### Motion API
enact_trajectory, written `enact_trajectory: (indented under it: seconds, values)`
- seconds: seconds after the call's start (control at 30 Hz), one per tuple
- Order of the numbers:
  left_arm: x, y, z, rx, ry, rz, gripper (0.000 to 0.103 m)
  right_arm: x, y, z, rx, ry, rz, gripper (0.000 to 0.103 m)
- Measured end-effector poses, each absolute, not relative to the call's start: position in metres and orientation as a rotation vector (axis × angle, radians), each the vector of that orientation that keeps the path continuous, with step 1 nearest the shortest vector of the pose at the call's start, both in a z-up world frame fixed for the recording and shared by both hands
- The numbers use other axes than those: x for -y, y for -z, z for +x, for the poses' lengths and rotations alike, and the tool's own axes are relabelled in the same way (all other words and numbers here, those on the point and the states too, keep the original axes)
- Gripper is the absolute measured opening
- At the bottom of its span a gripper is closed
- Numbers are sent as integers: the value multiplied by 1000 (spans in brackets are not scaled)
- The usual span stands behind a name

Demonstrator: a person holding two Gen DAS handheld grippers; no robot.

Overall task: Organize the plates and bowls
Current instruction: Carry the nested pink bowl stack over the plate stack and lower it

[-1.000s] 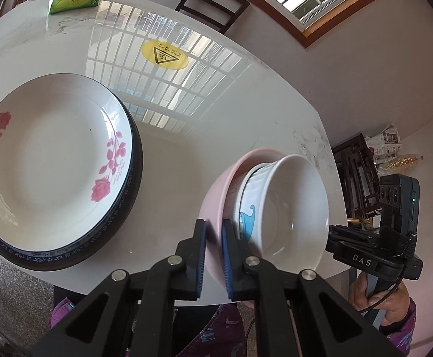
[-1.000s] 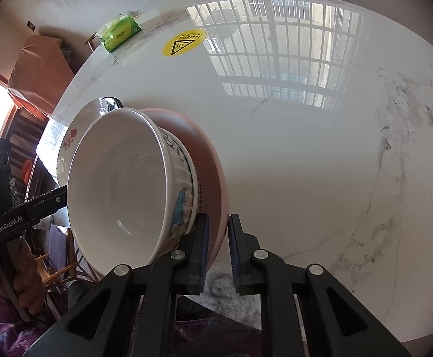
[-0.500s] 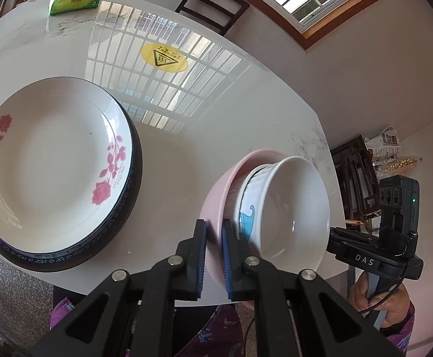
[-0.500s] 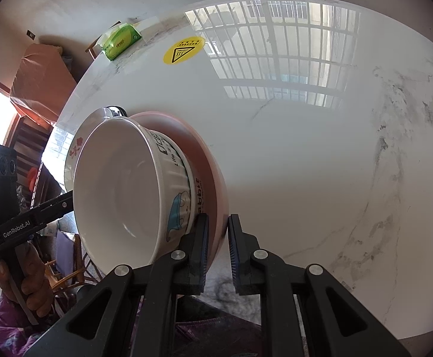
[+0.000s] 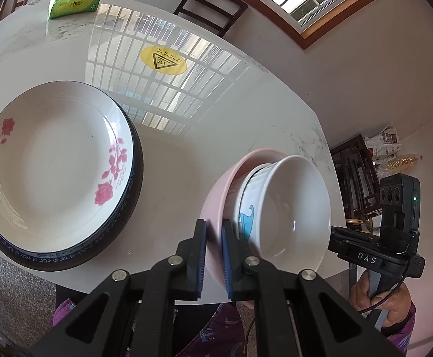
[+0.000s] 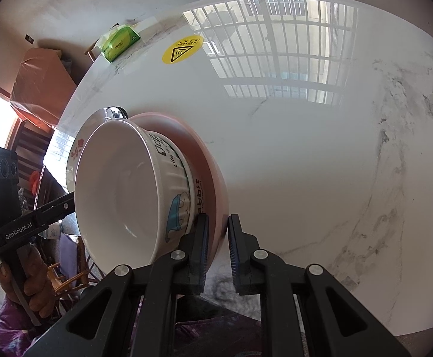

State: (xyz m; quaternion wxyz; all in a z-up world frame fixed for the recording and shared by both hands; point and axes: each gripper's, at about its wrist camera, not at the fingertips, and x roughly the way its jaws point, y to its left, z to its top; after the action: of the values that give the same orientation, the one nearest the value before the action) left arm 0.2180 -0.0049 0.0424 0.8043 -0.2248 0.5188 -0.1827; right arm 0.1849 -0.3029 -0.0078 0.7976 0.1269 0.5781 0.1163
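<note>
The left tongs [image 5: 214, 239] are clenching the near rim of the pink bowl [image 5: 216, 196], one blue-padded finger outside the wall and the other inside it. The right tongs [image 6: 218, 238] are pinching the opposite rim of that same bowl [image 6: 213, 184] in the same manner, so the bowl is hanging between the two tools, tipped on edge above the white marble table [image 6: 320, 163]. A white bowl with a blue cartoon print [image 5: 288, 205] is nesting inside the pink one, its mouth facing away from the left tongs and toward the right-hand tool [image 5: 374, 255].

Off to the left of the left tongs, a white plate with pink roses [image 5: 52, 166] is lying on a dark blue-rimmed plate [image 5: 127, 205], both flat on the table and apart from the bowls. Farther ahead, a round yellow warning sticker [image 5: 163, 60] is showing on the tabletop, and a green tissue pack [image 5: 75, 2] is sitting beyond it near the far edge.
</note>
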Motion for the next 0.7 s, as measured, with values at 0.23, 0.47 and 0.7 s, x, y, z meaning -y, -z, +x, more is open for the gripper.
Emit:
enact_trajectory:
  seconds: [0.23, 0.47, 0.7]
  values:
    - [-5, -51, 212, -1082, 380, -487, 10, 295, -4, 185, -1226, -261, 262, 14]
    - [-16, -58, 204, -1058, 361, -491, 10, 287, -13, 189, -1218, -278, 270, 14]
    - [-32, -66, 196, -1031, 326, -502, 9, 273, -20, 196, -1207, -302, 266, 15]
